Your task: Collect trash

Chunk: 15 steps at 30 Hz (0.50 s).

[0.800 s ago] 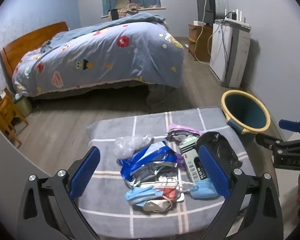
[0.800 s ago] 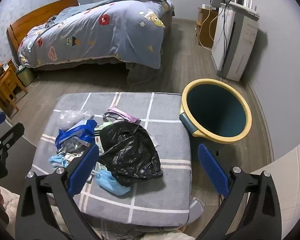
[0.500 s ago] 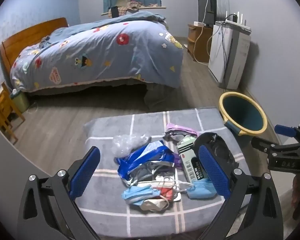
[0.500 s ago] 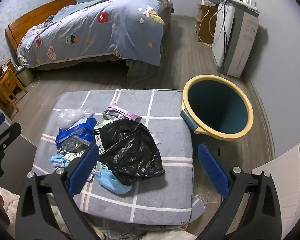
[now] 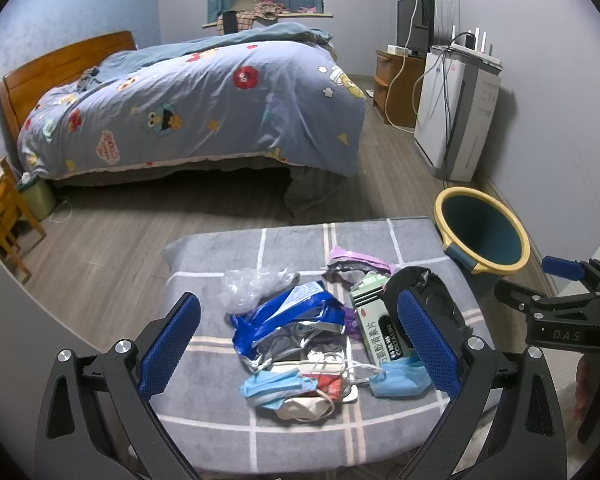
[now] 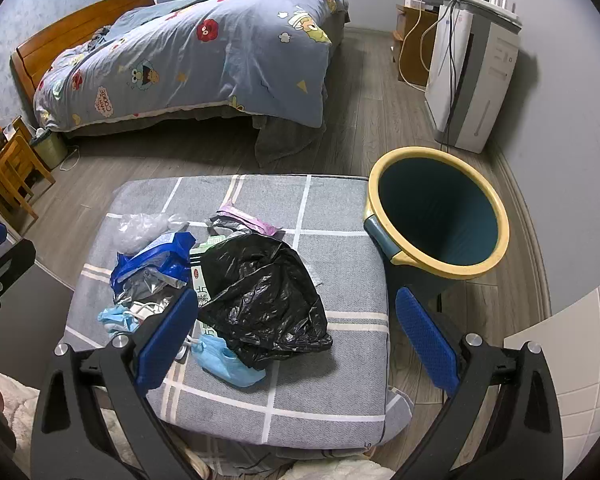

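A pile of trash lies on a grey checked cushion (image 5: 300, 436) (image 6: 340, 300): a black plastic bag (image 6: 264, 292) (image 5: 436, 300), a blue foil wrapper (image 5: 288, 316) (image 6: 156, 260), blue face masks (image 5: 276, 388) (image 6: 228, 360), a green-white box (image 5: 376, 320), a clear bag (image 5: 252, 284) and a purple wrapper (image 5: 356, 258). A yellow-rimmed teal bin (image 6: 436, 220) (image 5: 484, 236) stands on the floor right of the cushion. My left gripper (image 5: 298, 344) is open, empty, above the pile's near side. My right gripper (image 6: 296, 336) is open, empty, above the cushion's right front.
A bed with a blue cartoon quilt (image 5: 204, 108) fills the far side. A white appliance (image 5: 456, 112) with cables and a wooden TV stand (image 5: 396, 88) stand along the right wall. A small wooden chair (image 5: 4, 220) stands at the left. Grey wood floor (image 5: 112, 240) lies between.
Both views have risen and pulled back slightly from the cushion. Both grippers stay open. The trash has not moved.
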{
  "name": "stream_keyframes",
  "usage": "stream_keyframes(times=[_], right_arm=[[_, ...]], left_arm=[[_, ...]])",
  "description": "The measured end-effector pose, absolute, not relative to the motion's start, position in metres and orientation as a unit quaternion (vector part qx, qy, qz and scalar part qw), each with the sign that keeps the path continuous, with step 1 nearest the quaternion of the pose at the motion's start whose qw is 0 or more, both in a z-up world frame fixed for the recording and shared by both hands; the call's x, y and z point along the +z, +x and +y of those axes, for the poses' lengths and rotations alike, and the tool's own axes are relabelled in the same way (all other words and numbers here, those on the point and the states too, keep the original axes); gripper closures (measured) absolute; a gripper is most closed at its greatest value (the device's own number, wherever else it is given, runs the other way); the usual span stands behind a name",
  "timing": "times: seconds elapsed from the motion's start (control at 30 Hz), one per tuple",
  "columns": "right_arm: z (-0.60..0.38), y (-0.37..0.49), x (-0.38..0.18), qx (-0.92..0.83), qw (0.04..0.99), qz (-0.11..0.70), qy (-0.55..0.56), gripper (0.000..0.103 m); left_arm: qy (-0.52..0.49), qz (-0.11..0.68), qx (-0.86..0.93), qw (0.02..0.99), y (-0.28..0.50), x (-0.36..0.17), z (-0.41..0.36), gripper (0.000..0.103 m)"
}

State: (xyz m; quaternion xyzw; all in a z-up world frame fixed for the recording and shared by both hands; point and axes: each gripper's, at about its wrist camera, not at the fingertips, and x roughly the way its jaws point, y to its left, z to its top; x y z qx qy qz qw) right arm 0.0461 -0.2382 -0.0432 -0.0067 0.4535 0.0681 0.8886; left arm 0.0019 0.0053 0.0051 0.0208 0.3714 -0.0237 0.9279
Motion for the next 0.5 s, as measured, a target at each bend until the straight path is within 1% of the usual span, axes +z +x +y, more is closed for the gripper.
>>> stream_keyframes(times=[0.5], right_arm=[[-0.2374, 0.0456, -0.0431, 0.068, 0.888, 0.454, -0.007, 0.006]], left_arm=[[0.02, 0.371, -0.025, 0.928, 0.0018, 0.0044, 0.0063, 0.005]])
